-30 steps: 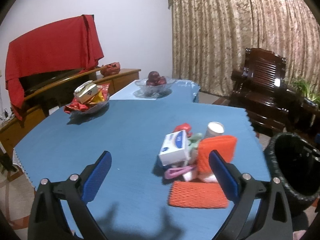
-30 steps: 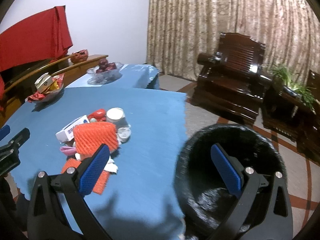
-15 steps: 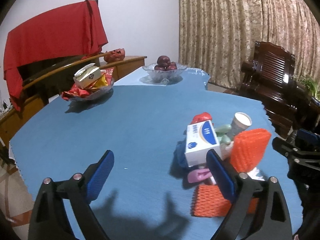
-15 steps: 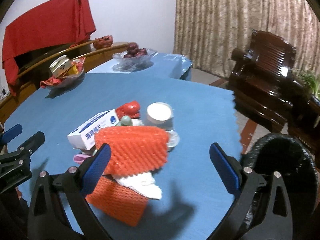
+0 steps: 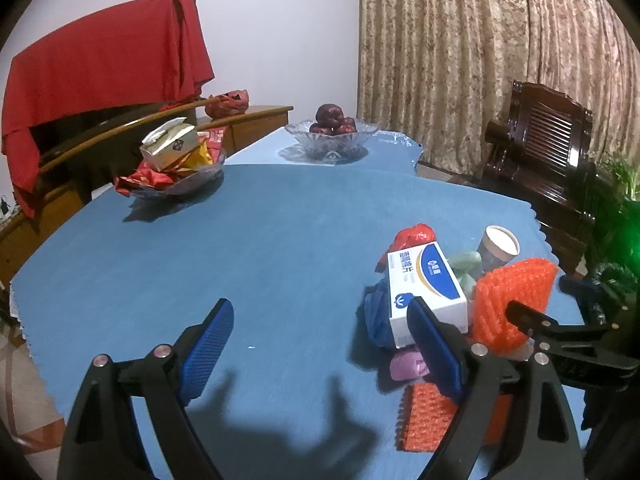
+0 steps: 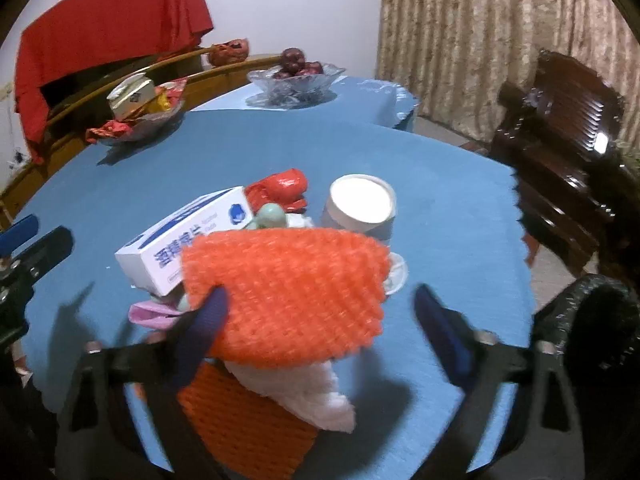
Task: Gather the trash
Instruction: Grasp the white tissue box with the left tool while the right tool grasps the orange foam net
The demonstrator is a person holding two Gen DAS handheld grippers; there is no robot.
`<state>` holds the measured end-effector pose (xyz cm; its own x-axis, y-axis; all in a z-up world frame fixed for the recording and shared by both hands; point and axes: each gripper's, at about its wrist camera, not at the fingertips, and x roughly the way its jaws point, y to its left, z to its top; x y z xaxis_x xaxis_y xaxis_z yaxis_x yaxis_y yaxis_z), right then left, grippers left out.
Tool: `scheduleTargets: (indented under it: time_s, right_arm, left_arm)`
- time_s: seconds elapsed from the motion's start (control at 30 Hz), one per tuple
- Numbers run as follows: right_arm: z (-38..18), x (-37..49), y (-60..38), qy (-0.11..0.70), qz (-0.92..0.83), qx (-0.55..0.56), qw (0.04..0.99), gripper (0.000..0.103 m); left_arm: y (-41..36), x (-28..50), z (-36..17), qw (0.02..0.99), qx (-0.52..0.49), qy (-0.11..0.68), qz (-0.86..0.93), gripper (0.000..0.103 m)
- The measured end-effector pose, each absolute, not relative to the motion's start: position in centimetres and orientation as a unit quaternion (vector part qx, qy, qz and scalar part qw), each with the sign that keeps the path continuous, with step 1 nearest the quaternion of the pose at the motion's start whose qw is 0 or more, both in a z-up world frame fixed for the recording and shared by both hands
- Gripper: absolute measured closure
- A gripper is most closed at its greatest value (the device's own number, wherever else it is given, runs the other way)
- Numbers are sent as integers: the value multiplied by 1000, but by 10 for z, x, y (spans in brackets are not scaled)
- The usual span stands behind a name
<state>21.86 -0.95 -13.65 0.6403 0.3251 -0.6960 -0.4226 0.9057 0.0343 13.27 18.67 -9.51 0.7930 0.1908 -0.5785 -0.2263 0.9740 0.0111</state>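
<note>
The right claw [image 6: 318, 312] has come in low over the trash pile, and its jaws have just been closing. They are not shut yet. The big orange foam net [image 6: 286, 288] sits between them. The left blue pad [image 6: 208, 320] is right at the net's edge, maybe touching it, but the other pad is still apart from it. So the net is not gripped yet.

Just under the net, nearest the claw, a white crumpled tissue [image 6: 304, 388] hangs out, and a flat orange net [image 6: 244, 420] lies on the blue worktop [image 6: 440, 216]. Behind the big net are a white and blue box [image 6: 180, 240], a paper cup [image 6: 362, 206] and a red wrapper [image 6: 280, 190]. Off to the claw's right, past the worktop edge, is the black trash bin [image 6: 596, 328].

The left claw [image 5: 320, 344] is wide apart with nothing in it. It has moved closer to the pile too, which lies just past its right pad.

A second ago the right claw was looking at the bin. Now it faces the trash. I think the big net is the first piece to be picked up, and then it has a short trip over to the bin.
</note>
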Motion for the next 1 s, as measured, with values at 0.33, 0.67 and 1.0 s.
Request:
scheduleTargets:
  time_s: [0.33, 0.67, 1.0]
  right_arm:
    - [-134, 213, -11, 380, 262, -60, 885, 103]
    - [-127, 216, -35, 374, 236, -44, 896, 63]
    - [-142, 236, -34, 378, 231, -52, 895, 30]
  left_arm:
    - [170, 147, -97, 948, -35, 306, 77, 16]
    - [154, 176, -111, 944, -32, 324, 50, 16]
    - [158, 195, -131, 934, -62, 351, 3, 45]
